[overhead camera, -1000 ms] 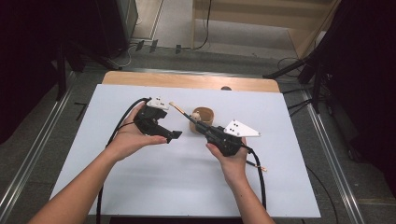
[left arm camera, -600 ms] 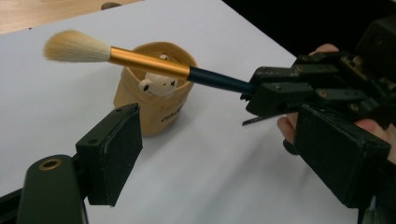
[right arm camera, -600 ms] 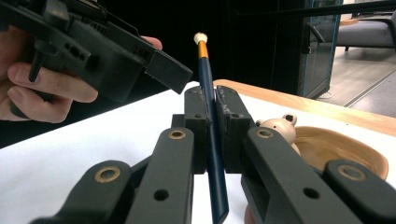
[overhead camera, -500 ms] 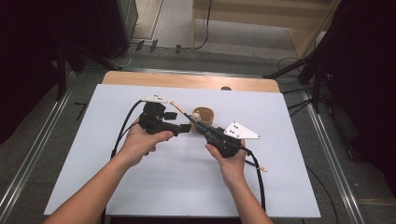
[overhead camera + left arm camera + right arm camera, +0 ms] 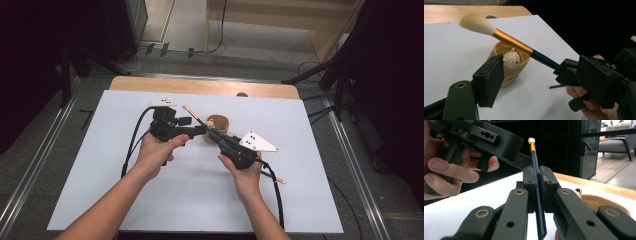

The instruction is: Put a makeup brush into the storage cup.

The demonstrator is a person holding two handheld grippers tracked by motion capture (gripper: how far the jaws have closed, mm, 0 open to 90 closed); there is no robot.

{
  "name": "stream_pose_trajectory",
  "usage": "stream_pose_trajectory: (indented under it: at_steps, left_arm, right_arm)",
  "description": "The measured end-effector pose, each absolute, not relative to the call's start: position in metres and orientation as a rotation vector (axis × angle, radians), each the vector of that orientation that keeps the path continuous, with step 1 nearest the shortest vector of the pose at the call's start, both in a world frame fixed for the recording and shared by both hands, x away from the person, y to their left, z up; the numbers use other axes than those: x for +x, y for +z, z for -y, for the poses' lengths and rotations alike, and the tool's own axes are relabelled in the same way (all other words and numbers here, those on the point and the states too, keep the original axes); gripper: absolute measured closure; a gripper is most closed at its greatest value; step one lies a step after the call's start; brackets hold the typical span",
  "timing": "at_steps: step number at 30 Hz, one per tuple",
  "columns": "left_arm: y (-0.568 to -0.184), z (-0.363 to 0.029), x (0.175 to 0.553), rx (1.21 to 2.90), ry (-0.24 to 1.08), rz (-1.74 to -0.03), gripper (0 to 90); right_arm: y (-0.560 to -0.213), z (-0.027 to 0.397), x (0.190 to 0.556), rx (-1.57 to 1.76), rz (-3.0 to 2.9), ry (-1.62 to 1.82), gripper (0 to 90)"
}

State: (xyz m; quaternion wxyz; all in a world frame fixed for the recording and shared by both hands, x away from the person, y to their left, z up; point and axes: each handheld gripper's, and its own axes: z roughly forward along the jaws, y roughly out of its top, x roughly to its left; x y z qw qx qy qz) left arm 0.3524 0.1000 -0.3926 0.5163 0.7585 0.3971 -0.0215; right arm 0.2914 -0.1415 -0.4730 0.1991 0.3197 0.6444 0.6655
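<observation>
My right gripper (image 5: 537,176) is shut on the dark blue handle of a brush (image 5: 535,170) with a gold ferrule and white bristles. In the high view the brush (image 5: 194,117) slants up and to the left from the right gripper (image 5: 212,135), over a small wooden cup (image 5: 220,122). The cup (image 5: 515,72) holds a little pale bear figure (image 5: 511,60). My left gripper (image 5: 199,131) is open and points right, its tip close beside the brush. One of its pads (image 5: 489,80) stands just left of the cup, below the brush (image 5: 524,48).
Everything sits on a white board (image 5: 100,175) over a wooden tabletop whose far edge (image 5: 200,86) shows. Cables trail from both grippers toward the person. Dark stands and floor surround the table.
The left gripper has moved right and a little away from the person, closing in on the brush and the cup. The right gripper with the brush has hardly moved.
</observation>
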Motion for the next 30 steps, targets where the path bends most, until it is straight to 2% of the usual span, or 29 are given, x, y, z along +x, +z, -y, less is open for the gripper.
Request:
stream_pose_trajectory:
  at_steps: [8, 16, 18, 22, 25, 27, 30]
  left_arm:
    - [-0.3924, -0.0998, 0.3542, 1.785, -0.091, -0.975, 29.3]
    - [-0.3924, -0.0971, 0.3546, 1.733, -0.117, -1.012, 38.2]
    - [-0.3936, -0.0983, 0.356, 1.694, -0.16, -1.029, 39.4]
    - [-0.3956, -0.1007, 0.358, 1.662, -0.187, -1.058, 48.7]
    - [-0.3974, -0.1021, 0.3589, 1.639, -0.208, -1.071, 52.0]
    - [-0.3981, -0.1025, 0.3594, 1.632, -0.21, -1.082, 58.6]
    - [-0.3999, -0.1039, 0.3605, 1.613, -0.23, -1.096, 62.1]
  right_arm:
    - [-0.4734, 0.1379, 0.29, 0.889, -1.781, 1.866, 85.3]
    - [-0.4735, 0.1348, 0.2888, 0.883, -1.775, 1.872, 85.2]
    - [-0.4735, 0.1348, 0.2886, 0.886, -1.775, 1.871, 85.3]
    - [-0.4732, 0.1348, 0.2883, 0.89, -1.771, 1.88, 85.2]
    - [-0.4737, 0.1343, 0.2886, 0.881, -1.773, 1.874, 85.2]
    - [-0.474, 0.1337, 0.2885, 0.892, -1.772, 1.88, 85.3]
    - [-0.4738, 0.134, 0.2885, 0.886, -1.77, 1.875, 85.2]
